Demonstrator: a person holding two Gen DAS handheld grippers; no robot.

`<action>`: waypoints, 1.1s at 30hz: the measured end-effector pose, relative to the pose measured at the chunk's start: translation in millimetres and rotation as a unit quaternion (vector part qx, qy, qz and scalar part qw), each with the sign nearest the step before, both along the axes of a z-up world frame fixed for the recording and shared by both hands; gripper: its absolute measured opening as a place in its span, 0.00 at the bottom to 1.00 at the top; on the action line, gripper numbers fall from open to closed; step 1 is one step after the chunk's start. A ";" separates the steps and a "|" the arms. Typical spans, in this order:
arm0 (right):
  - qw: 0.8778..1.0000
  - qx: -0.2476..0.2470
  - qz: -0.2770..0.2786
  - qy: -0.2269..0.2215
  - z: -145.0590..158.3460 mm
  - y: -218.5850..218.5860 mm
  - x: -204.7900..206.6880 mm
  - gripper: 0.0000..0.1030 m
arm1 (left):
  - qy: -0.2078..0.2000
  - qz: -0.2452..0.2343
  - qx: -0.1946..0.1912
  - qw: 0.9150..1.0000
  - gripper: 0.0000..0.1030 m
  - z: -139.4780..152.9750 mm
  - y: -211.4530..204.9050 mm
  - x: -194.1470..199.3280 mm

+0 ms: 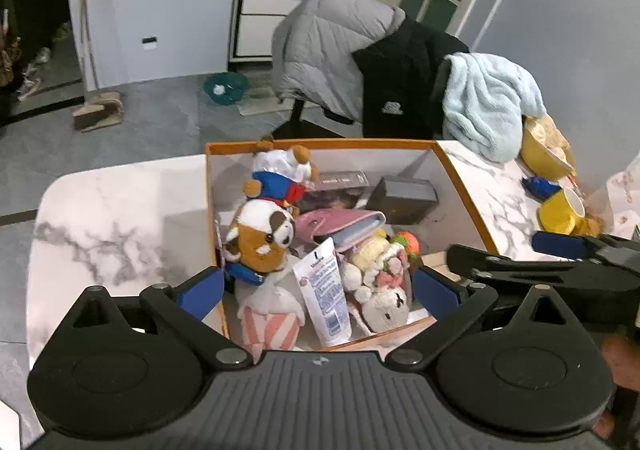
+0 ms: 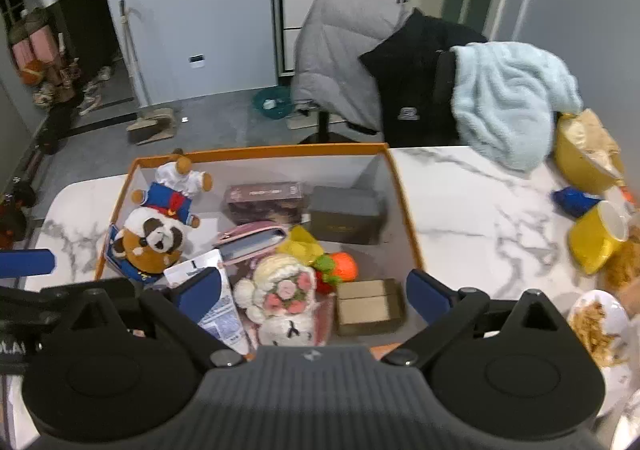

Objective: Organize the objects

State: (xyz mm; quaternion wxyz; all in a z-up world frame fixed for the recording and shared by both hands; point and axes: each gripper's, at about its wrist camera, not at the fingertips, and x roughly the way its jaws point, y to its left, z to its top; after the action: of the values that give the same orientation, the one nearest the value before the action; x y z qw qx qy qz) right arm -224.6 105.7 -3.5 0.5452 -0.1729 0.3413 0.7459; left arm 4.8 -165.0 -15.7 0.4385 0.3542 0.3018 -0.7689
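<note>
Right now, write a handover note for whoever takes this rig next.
Left gripper: jaws open, empty, above the near end of the orange box.
Right gripper: jaws open, empty, over the same box.
In the box: panda plush, white tube, pink wallet, dark case, small cardboard box.
Still out on the marble table: yellow mug, yellow bowl. Whether they belong in the box is unclear.
</note>
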 end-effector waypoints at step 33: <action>1.000 0.000 -0.019 0.016 13.8 -8.2 13.1 0.98 | -0.066 0.028 -0.004 0.997 1.00 0.2 -7.1 -2.7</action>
State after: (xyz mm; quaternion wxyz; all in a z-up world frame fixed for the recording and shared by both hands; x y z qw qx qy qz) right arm -211.5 97.6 10.3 0.5536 -0.1543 0.3530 0.7383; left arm 2.1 -172.1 -15.5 0.4803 0.3942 0.2787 -0.7323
